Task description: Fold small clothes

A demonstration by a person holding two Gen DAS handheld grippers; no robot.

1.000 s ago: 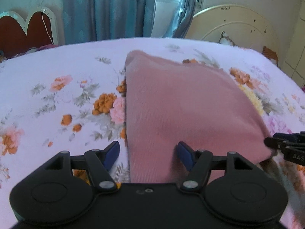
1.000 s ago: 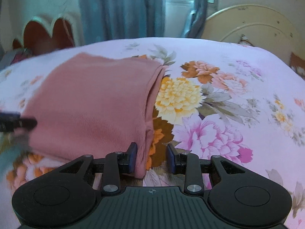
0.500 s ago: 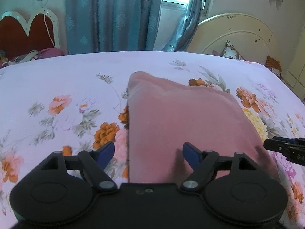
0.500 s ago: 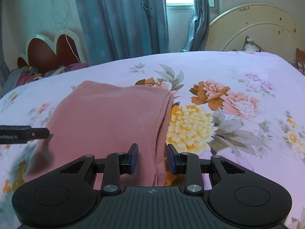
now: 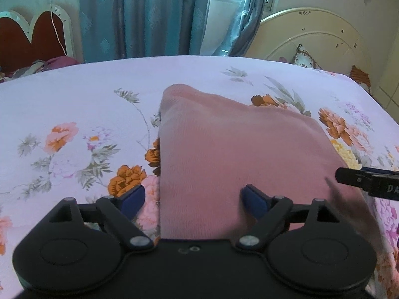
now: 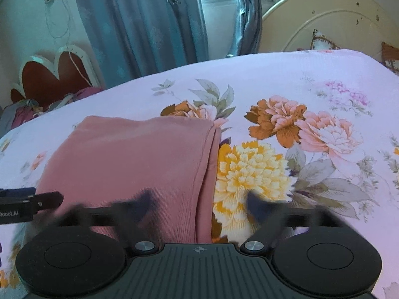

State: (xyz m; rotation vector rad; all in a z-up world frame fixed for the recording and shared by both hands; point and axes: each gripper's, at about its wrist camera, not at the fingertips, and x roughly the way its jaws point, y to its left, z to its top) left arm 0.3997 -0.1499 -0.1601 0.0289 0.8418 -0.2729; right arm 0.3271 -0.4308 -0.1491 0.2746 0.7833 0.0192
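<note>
On the floral bedsheet (image 5: 74,114), my left view shows my left gripper (image 5: 193,198) spread, its jaws just opened, straddling the folded pink garment's (image 5: 237,154) near left edge without pinching. From the right, my right gripper (image 6: 199,201) has just sprung wide over the garment's right hem (image 6: 207,169), gripping nothing. I judge this fold released; next I need fresh grips, with bare sheet free all round.

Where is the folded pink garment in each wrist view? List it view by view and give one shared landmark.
Left wrist: pink garment centre to right, its near left edge between the open fingers.
Right wrist: pink garment left of centre.
Shared landmark: yellow flower beside its right edge.
</note>
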